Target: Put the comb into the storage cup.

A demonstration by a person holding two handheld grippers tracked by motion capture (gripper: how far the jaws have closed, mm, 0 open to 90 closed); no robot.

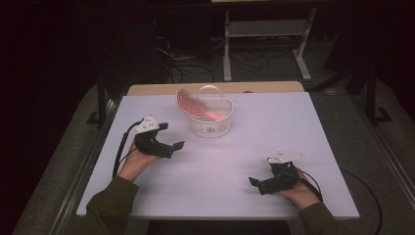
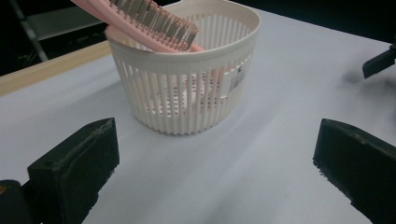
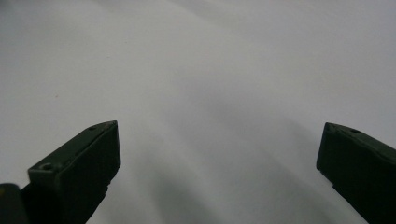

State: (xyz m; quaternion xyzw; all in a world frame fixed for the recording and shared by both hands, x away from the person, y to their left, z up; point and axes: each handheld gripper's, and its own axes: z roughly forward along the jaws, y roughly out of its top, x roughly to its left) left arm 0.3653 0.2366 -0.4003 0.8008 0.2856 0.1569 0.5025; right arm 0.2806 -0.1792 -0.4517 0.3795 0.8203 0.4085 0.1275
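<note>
A white slatted basket (image 1: pixel 211 122) with a hoop handle stands at the back middle of the white table (image 1: pixel 254 137). A pink hairbrush (image 1: pixel 192 104) leans in it, its bristled head sticking out over the left rim. My left gripper (image 1: pixel 171 135) is held left of the basket, open and holding nothing. In the left gripper view the basket (image 2: pixel 187 88) and brush (image 2: pixel 152 21) lie ahead of the wide-apart jaws of the left gripper (image 2: pixel 215 154). My right gripper (image 1: pixel 258 185) rests near the front right, open, and the right gripper (image 3: pixel 219 154) faces bare tabletop.
A wooden strip (image 1: pixel 264 87) runs along the table's far edge. Behind it, on the dark floor, stand a metal frame (image 1: pixel 266 44) and loose cables (image 1: pixel 191 63). The right gripper's tip (image 2: pixel 379 63) shows in the left gripper view, at the far right.
</note>
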